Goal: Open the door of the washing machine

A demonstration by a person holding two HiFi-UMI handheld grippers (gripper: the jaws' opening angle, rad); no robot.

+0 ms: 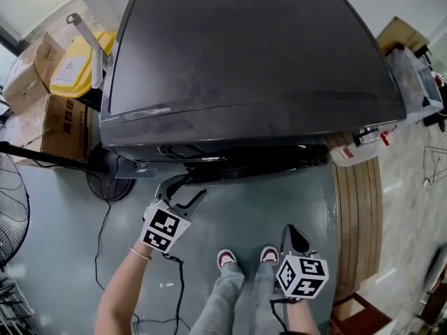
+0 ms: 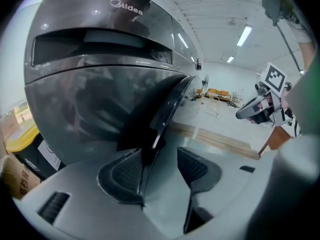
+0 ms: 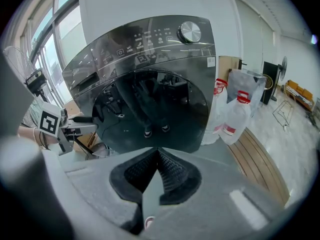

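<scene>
Starting from the left side, cardboard boxes (image 1: 40,82) and a yellow container (image 1: 77,63) stand beside the washing machine (image 1: 244,54), well apart from the work. The left tool (image 2: 159,155) is at the left edge of the machine's front, and its jaws are released, standing apart. The thin rim of the door (image 2: 169,106) passes between them, very close to the left pad (image 2: 125,173), maybe touching it, while the right pad is clearly apart from it. In the left gripper view this rim runs from between the pads upward and to the right, so its long axis lies nearly along the jaws. A dark gap behind the rim suggests the door is a little ajar, but I cannot be sure. The left tool is much nearer to this edge, so I judge it must close on the rim and pull toward the person. The right tool (image 3: 158,154) is clenched on nothing and hangs low before the door glass, away from it. Plastic bottles (image 3: 235,119) stand at the machine's right.
</scene>
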